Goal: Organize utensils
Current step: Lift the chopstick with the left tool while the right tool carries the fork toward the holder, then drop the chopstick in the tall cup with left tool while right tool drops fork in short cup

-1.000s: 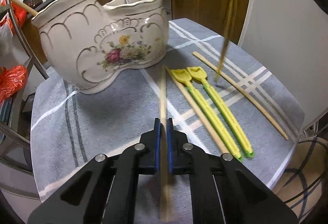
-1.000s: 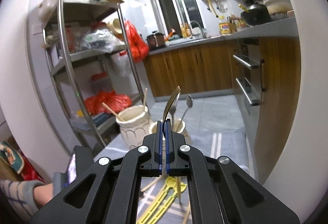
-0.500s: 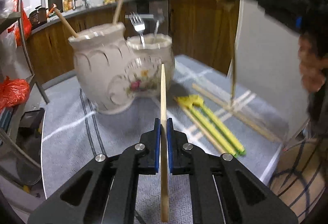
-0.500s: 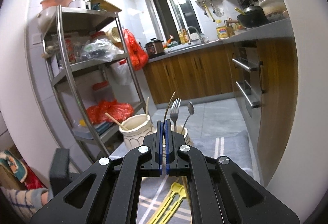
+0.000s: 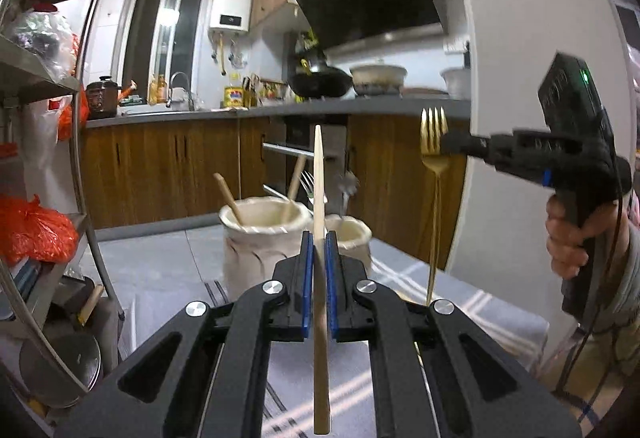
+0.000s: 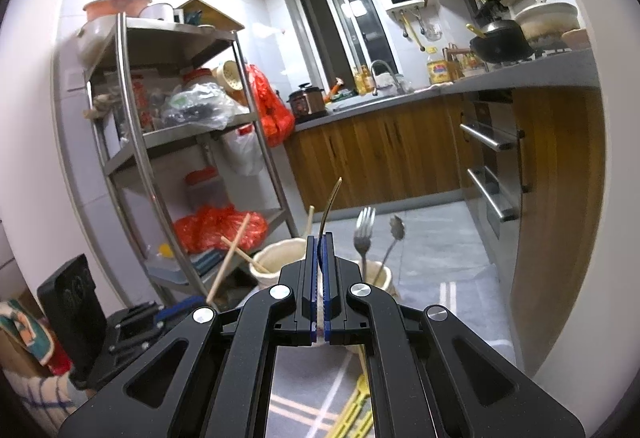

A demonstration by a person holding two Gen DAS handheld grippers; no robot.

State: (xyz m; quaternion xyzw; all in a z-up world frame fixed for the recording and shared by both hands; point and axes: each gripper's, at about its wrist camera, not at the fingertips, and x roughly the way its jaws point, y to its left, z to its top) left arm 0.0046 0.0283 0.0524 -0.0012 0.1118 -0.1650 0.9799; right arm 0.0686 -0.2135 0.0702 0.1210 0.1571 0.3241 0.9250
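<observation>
Both grippers have risen: left gripper (image 5: 318, 252) clamps an upright pale wooden chopstick (image 5: 319, 173), right gripper (image 6: 319, 254) clamps the gold metal fork (image 5: 434, 141); cream ceramic holder (image 5: 264, 234) sits ahead, below

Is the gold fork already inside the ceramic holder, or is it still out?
Out. The right gripper grips the gold fork by its neck, tines up, to the right of the ceramic holder and not in either opening.
</observation>
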